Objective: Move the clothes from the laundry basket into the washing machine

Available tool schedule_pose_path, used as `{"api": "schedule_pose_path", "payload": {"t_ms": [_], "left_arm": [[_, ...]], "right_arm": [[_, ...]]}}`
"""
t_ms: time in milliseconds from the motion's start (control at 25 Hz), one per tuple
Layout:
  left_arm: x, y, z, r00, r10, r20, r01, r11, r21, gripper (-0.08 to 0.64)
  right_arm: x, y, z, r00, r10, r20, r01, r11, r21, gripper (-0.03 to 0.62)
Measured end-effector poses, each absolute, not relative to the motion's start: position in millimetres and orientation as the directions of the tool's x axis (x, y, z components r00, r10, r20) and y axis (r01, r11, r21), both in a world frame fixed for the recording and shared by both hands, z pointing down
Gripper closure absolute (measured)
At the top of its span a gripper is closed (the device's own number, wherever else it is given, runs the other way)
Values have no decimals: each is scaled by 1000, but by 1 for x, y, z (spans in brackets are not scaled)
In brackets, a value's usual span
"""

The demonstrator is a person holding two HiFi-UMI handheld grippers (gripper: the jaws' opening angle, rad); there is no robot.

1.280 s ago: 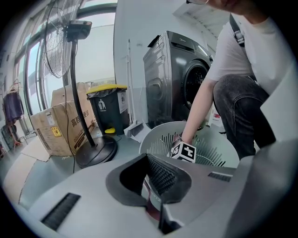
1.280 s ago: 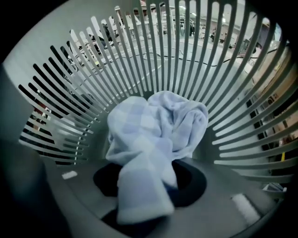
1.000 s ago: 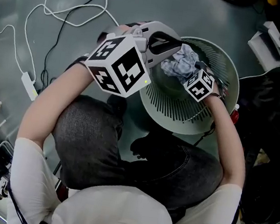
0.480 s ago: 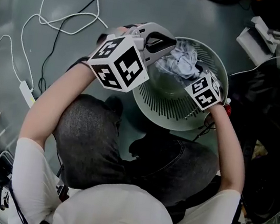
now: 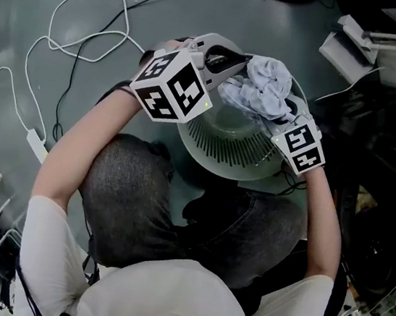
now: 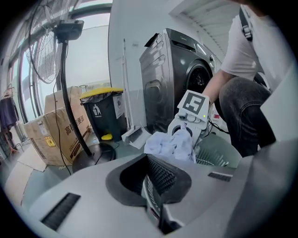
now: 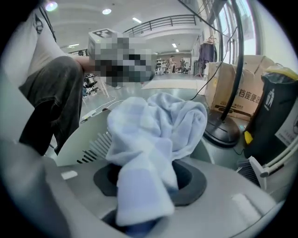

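A crumpled light blue cloth (image 5: 262, 90) hangs above the pale green laundry basket (image 5: 232, 151), and my right gripper (image 5: 281, 115) is shut on it. In the right gripper view the cloth (image 7: 153, 135) spills out of the jaws and hides them, with the basket (image 7: 88, 135) below. My left gripper (image 5: 234, 60) sits just left of the cloth at the basket's far rim. No fabric shows in it, and I cannot make out whether its jaws are apart. The left gripper view shows the cloth (image 6: 170, 144), the basket (image 6: 219, 155) and the dark grey washing machine (image 6: 181, 83) behind them.
A white cable (image 5: 78, 20) and a power strip (image 5: 35, 145) lie on the floor to the left. A fan stand (image 6: 70, 93), a yellow-lidded bin (image 6: 100, 109) and cardboard boxes (image 6: 46, 135) stand left of the machine. The person's knees press against the basket.
My right gripper has risen with the blue cloth, lifting it from inside the basket to above the rim. The left gripper has drifted slightly and stays beside the cloth.
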State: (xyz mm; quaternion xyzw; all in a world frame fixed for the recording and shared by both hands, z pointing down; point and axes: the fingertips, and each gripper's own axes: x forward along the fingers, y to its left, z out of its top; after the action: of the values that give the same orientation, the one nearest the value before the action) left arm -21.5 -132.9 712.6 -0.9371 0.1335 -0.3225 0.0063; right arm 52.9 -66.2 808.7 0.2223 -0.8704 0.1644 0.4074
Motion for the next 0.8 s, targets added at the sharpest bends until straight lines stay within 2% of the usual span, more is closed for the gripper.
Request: {"api": "schedule_pose_path", "payload": {"t_ms": [480, 800], "left_arm": [[3, -147, 710, 753, -280, 595, -255, -958, -129, 555], [20, -142, 700, 759, -265, 594, -208, -964, -164, 555]], "right_arm": [[108, -66, 733, -574, -425, 700, -684, 719, -123, 387], [131, -74, 687, -537, -575, 617, -793, 594, -136, 385]]}}
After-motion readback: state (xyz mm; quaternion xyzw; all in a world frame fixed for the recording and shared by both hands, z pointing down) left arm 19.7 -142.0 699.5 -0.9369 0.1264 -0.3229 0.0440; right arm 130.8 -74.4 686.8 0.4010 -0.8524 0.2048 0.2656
